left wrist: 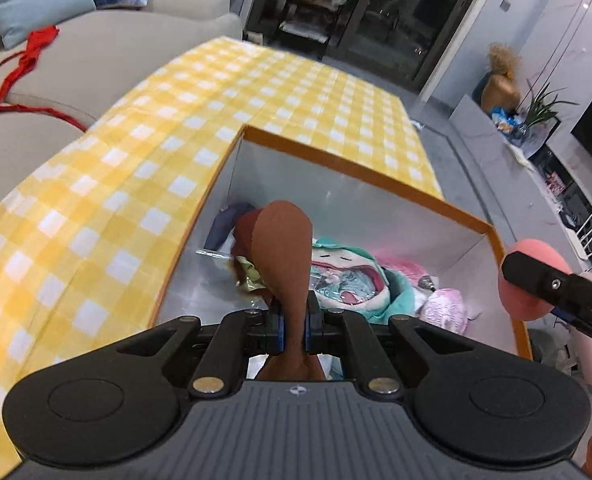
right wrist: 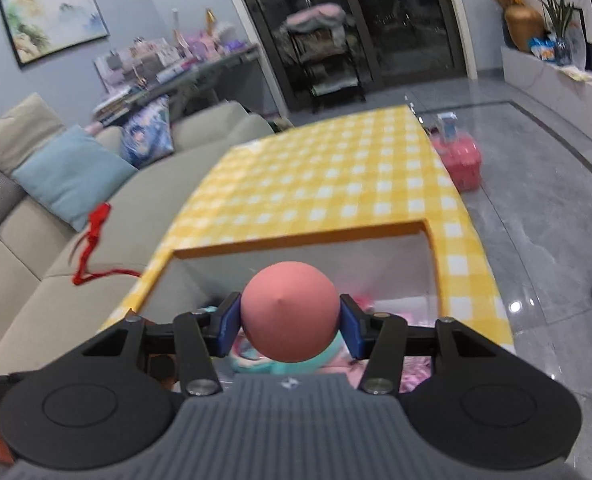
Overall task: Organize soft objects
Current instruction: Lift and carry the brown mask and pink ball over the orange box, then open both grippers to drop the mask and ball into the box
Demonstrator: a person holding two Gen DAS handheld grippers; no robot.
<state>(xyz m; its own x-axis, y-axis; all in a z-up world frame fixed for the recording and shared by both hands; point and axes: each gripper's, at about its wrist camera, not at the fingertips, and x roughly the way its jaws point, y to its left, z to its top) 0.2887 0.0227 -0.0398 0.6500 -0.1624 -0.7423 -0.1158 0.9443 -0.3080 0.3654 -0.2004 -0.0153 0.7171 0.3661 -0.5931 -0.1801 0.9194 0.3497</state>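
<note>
Left gripper (left wrist: 291,330) clamped brown sponge (left wrist: 283,256); right gripper (right wrist: 289,326) clamped pink sponge (right wrist: 289,312); both hovered over box (left wrist: 348,162), twelve o'clock, likely for drop.

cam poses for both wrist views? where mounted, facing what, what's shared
Left wrist: on the left gripper, facing down into the orange-rimmed box; its jaws pinch a brown soft toy, and the right gripper enters at right.
Right wrist: on the right gripper, above the box's near edge, facing the glass doors; its jaws hold a pink ball.
Shared: box, yellow checked cloth, sofa, pink ball.
</note>
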